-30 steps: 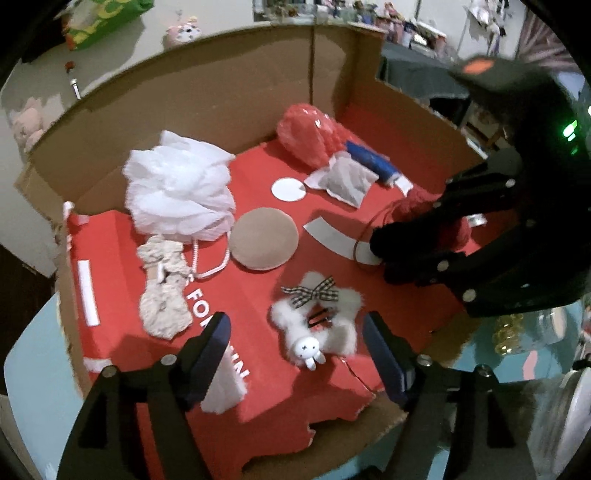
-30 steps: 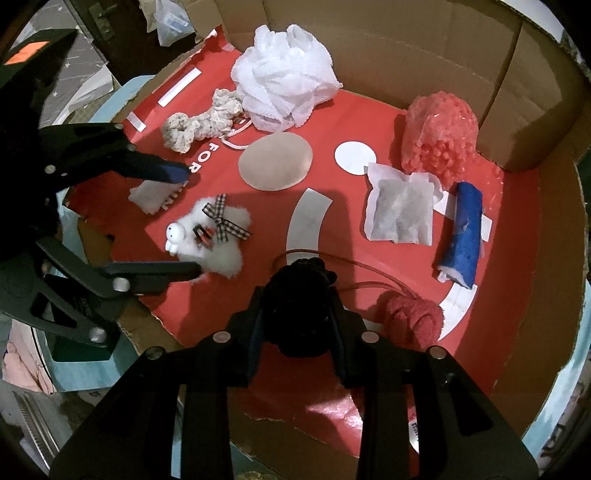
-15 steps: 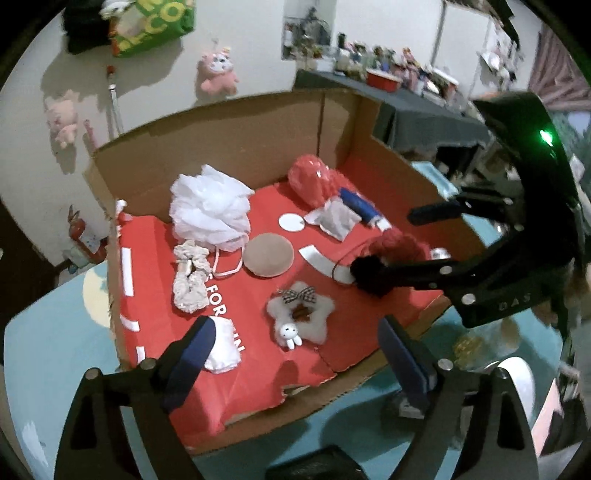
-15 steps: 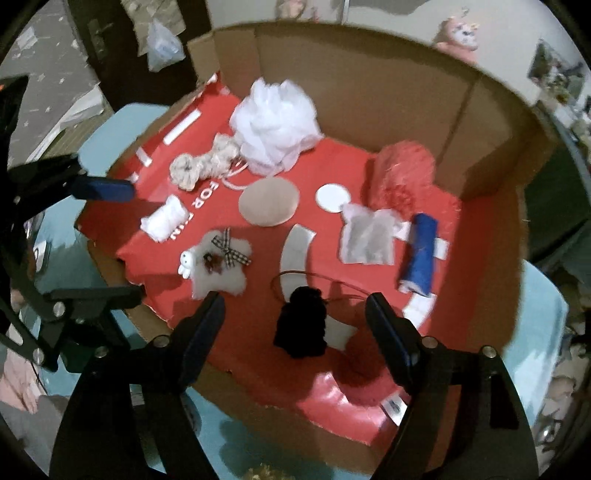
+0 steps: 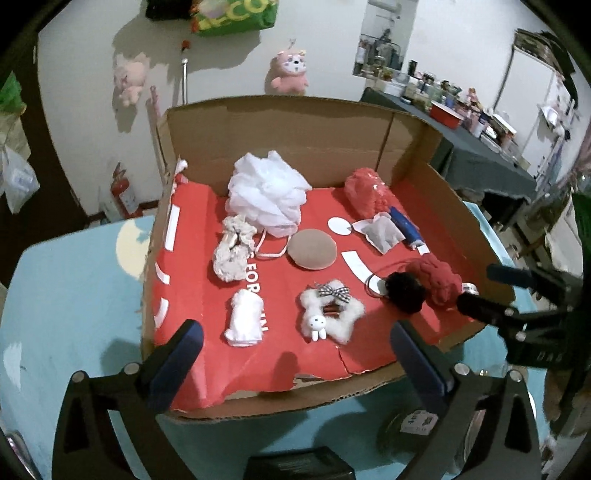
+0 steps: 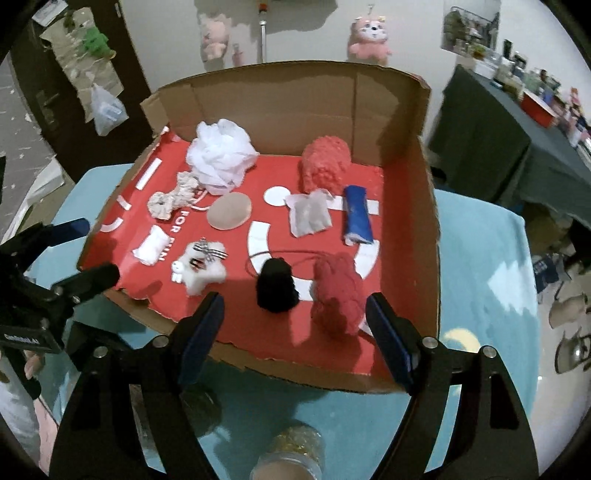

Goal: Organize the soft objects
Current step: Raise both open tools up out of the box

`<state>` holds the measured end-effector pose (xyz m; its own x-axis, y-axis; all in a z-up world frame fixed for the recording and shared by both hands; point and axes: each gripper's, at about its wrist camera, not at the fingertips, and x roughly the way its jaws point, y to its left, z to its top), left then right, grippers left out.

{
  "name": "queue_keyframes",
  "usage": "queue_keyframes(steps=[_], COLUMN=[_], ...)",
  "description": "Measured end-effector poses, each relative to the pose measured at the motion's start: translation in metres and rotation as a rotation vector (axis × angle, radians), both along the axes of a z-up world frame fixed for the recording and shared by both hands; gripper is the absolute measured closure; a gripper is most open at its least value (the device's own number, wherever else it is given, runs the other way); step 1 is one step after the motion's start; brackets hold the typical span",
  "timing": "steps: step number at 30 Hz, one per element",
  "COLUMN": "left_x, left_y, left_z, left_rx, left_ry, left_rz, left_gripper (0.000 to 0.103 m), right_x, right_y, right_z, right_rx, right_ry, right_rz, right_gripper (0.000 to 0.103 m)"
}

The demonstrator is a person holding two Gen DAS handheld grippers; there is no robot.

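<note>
Black pompom (image 6: 277, 290) fluffy, on red box floor; left tongs (image 5: 295, 354) opening, right tongs (image 6: 295, 332) apart, both empty.

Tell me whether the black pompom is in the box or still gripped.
In the box: the black pompom lies on the red liner, beside the red yarn ball, no pads touching.

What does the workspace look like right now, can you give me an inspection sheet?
Surface: light blue tablecloth under an open cardboard box with red lining.
Job's things: white mesh bath pouf, black fuzzy pompom, dark red knitted bundle, white furry star hair clip, all lying in the box.
Clutter: glass jar at the near edge.
Grippers: left hand-held gripper opening, empty; right hand-held gripper open, empty.
Cables: nothing seen.
Surroundings: pink plush toy on the wall.
</note>
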<state>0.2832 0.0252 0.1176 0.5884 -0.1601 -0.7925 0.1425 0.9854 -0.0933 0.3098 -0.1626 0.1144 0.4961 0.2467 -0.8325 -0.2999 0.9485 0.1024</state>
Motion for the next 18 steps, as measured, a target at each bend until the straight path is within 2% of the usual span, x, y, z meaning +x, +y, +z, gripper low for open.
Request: queue_keyframes(steps=[7, 18], left_x=[0.007, 0.012], left_y=[0.0, -0.007], left_z=[-0.016, -0.037], left_rx=[0.024, 0.067], left_ry=[0.038, 0.097], left_rz=[0.066, 0.065], left_gripper=[0.0, 0.0], right_x=[-0.005, -0.006], right_y=[0.002, 0.004], right_z=[-0.017, -0.031], right_rx=[-0.017, -0.037], right_ry=[-0.002, 0.001], right_rz=[-0.034, -0.059], right_gripper=[0.025, 0.025])
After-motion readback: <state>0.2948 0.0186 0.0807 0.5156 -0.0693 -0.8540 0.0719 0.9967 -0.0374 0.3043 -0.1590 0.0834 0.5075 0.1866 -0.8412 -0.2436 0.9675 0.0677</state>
